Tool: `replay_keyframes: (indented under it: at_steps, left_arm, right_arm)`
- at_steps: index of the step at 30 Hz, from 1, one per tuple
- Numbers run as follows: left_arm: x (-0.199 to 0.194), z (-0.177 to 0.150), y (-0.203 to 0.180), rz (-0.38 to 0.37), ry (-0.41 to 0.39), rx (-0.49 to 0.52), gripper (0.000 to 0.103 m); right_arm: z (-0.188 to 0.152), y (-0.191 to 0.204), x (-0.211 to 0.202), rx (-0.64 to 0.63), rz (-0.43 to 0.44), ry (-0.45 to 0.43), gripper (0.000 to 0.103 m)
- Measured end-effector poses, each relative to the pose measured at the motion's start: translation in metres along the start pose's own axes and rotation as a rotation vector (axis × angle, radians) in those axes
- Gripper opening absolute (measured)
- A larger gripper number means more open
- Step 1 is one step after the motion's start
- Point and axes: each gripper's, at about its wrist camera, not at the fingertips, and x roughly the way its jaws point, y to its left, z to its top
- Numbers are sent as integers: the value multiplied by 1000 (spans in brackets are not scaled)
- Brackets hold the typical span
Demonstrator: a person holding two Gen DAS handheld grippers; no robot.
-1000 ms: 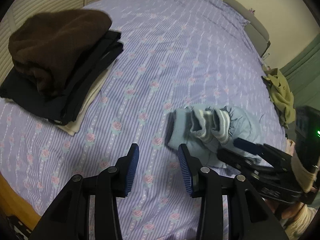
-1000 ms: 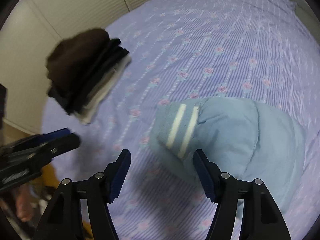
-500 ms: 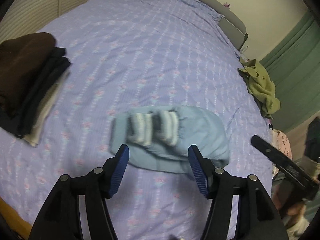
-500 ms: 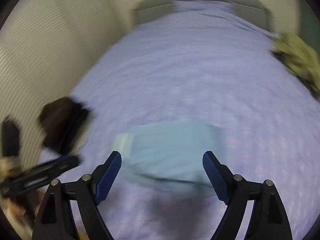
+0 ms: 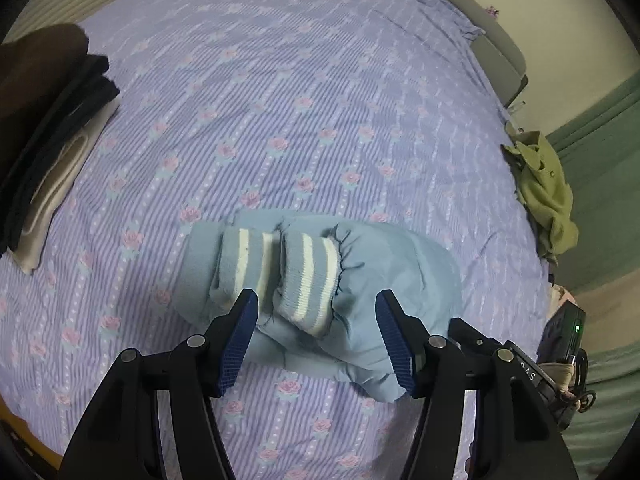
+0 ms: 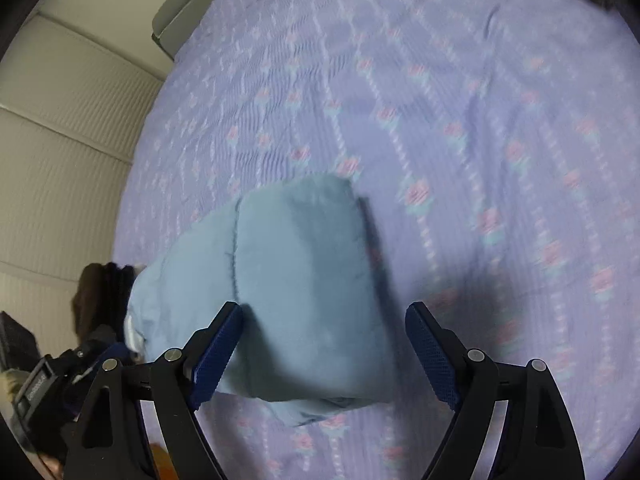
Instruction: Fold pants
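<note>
The light blue pants (image 5: 360, 280) lie folded into a compact bundle on the purple flowered bedspread (image 5: 300, 100), with two white-striped cuffs (image 5: 280, 268) on top facing my left gripper. My left gripper (image 5: 316, 332) is open and empty, just above the bundle's near edge. In the right wrist view the pants (image 6: 288, 280) lie under my right gripper (image 6: 324, 344), which is open and empty, its fingers astride the bundle's near end. That view is blurred by motion.
A stack of folded dark, brown and cream clothes (image 5: 44, 128) sits at the bed's left edge, also seen in the right wrist view (image 6: 104, 292). An olive green garment (image 5: 544, 192) lies at the right edge. The headboard (image 5: 496, 44) is at the far end.
Both grippers have opened wider and swung around the bundle. The left one moved closer over the cuffs; the right one swung to the bundle's other side. The pants stayed put.
</note>
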Motion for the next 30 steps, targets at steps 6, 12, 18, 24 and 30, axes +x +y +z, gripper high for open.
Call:
replay_keyframes:
  at_steps: [6,12,18,24,30]
  left_arm:
    - [10,-7,28,24,30,-85,60]
    - [20,-18,67,-8,76,-225,61]
    - [27,-22,69,-67,86,-232,71]
    - [51,-18,88,-108,105,-343,83]
    - [73,-25,107,-97,126,-404,91]
  right_arm:
    - [-12,33,30,-135,-73,52,84]
    - [-32,75,55,-297,-215,74,85]
    - [-40,98,71,-365,-303,80,85]
    - [-37,101,65,-344,-309,85,85]
    - [-36,100,62,-362,-316,96,88]
